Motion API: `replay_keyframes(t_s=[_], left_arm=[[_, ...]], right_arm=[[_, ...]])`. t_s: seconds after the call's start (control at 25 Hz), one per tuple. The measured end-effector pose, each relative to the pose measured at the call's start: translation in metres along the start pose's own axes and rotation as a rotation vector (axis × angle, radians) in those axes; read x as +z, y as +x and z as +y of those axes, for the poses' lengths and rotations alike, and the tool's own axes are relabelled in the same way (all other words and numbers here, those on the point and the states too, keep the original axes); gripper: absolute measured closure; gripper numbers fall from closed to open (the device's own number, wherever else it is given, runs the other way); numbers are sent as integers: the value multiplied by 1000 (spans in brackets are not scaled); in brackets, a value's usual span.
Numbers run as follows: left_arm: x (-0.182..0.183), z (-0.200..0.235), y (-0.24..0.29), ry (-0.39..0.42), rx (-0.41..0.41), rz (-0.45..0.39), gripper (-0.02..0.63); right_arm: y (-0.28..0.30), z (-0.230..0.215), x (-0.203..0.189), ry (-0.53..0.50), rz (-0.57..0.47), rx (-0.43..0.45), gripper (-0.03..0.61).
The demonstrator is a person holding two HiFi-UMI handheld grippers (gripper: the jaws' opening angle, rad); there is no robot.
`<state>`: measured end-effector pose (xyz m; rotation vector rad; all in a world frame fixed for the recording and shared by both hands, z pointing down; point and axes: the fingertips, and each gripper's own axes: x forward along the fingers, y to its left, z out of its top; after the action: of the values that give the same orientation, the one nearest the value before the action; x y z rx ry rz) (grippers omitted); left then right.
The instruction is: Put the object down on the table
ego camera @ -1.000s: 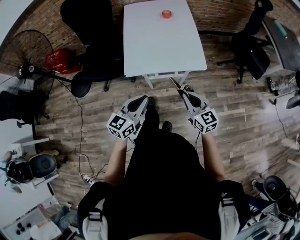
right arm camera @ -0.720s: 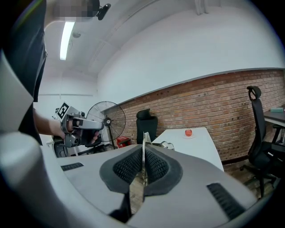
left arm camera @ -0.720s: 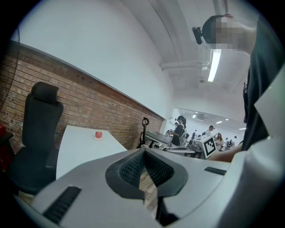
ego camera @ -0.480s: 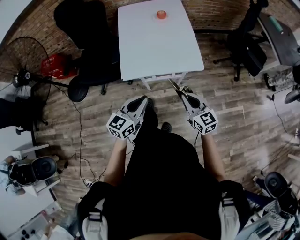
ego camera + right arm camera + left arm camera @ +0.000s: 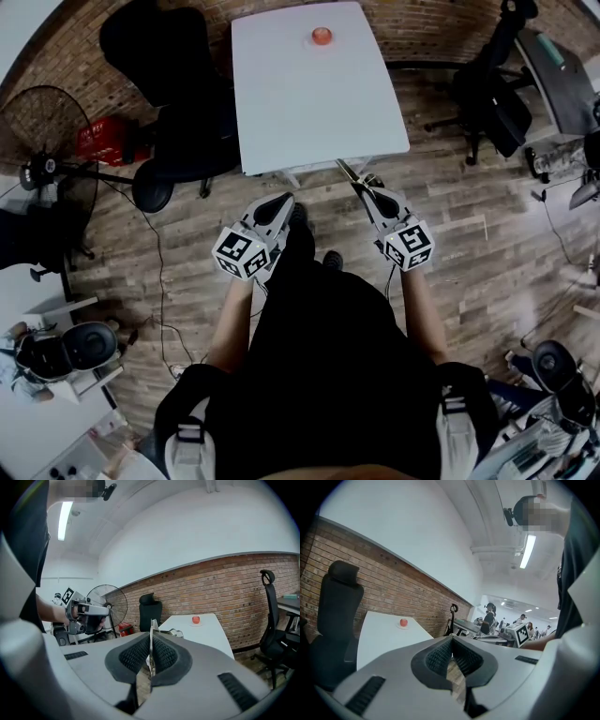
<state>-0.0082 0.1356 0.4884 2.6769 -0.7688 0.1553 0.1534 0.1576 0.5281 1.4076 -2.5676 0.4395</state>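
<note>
R gripper (image 5: pixel 364 185) clamped on thin metal object (image 5: pixel 151 629), blade-like, centre frame at the white table (image 5: pixel 309 103) near edge. L gripper (image 5: pixel 451 645) closed, empty. Not placed yet: prob. reach over table, lower, release.

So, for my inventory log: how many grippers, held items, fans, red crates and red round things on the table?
grippers: 2, left gripper and right gripper
metal piece: 1, in the right gripper
fan: 1
red crate: 1
red round thing: 1
total: 6
</note>
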Motion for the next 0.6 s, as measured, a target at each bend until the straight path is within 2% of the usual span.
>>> replay_keyframes(t_s=[0.6], left_arm=[[35,104,49,-17,-36,9,592]], right_arm=[[103,-40,40,3,13,-21,580]])
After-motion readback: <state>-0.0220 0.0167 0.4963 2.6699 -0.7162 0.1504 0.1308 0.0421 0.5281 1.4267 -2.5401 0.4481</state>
